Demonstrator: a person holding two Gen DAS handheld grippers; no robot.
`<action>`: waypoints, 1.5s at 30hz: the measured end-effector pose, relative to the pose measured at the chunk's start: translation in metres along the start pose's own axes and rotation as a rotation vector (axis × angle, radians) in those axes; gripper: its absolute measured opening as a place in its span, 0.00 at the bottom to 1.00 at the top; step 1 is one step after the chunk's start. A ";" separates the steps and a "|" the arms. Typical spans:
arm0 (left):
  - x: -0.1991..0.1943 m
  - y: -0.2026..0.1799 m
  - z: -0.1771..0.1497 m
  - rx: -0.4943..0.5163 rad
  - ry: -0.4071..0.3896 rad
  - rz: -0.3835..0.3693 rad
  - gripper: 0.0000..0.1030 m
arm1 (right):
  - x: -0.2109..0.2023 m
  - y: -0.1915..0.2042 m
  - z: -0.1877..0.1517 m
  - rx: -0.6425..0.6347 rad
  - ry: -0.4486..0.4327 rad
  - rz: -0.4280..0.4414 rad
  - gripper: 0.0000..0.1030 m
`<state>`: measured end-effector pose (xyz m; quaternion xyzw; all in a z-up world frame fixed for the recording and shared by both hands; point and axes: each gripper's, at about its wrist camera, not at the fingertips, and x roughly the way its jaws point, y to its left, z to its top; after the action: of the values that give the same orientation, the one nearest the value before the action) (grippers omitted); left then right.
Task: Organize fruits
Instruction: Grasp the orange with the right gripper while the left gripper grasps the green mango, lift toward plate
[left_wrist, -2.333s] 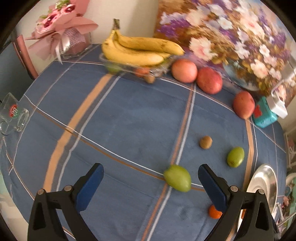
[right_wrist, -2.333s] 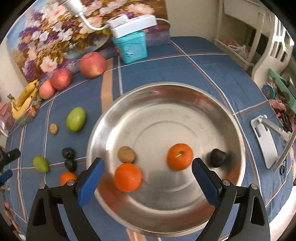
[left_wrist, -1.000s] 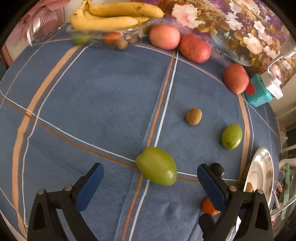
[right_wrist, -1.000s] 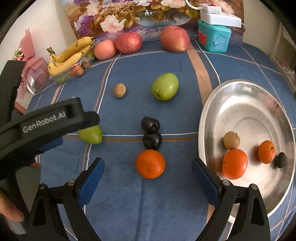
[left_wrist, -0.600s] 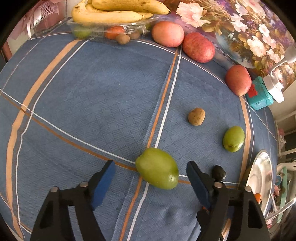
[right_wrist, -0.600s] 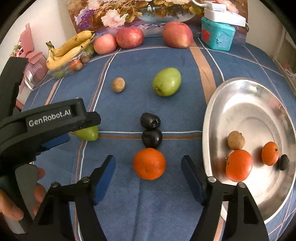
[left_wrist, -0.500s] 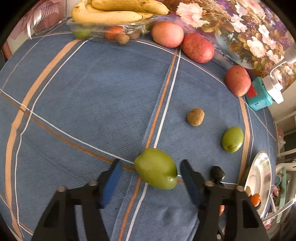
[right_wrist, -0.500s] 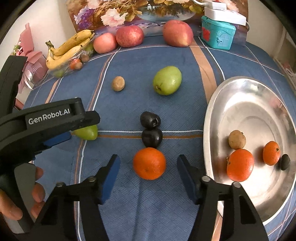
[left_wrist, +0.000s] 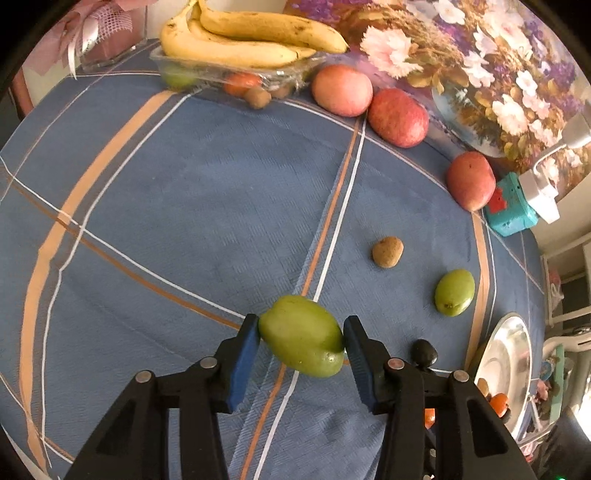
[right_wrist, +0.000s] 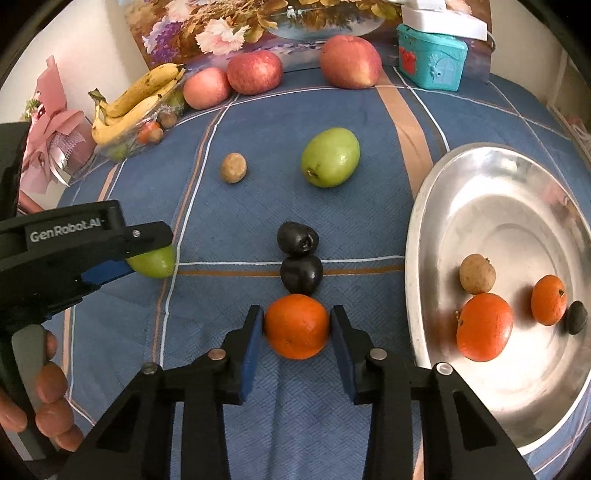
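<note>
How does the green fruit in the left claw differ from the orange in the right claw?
The green fruit is oval and smooth-skinned; the orange is round with a duller skin. The green fruit lies slantwise between the left claw pads, while the orange sits squarely between those of the right claw. The orange touches a dark plum; nothing touches the green fruit. Shared: both claws have just been closing, pads against the fruit, on the blue cloth.

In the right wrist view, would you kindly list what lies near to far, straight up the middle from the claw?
Right claw → orange gripped in it → near dark plum → far dark plum → green fruit → red apple.
</note>
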<state>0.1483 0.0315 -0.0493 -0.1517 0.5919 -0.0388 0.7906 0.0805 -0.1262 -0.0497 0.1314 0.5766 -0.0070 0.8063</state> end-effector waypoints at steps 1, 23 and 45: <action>-0.002 0.001 0.001 -0.005 -0.003 -0.006 0.48 | -0.001 0.000 0.000 0.001 -0.002 0.001 0.36; -0.050 -0.047 0.001 0.091 -0.103 -0.081 0.48 | -0.067 -0.064 0.036 0.181 -0.158 -0.017 0.36; 0.024 -0.232 -0.059 0.512 0.048 -0.065 0.48 | -0.065 -0.192 0.038 0.411 -0.148 -0.186 0.37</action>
<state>0.1267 -0.2067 -0.0202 0.0353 0.5761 -0.2164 0.7874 0.0629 -0.3296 -0.0167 0.2383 0.5122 -0.2080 0.7985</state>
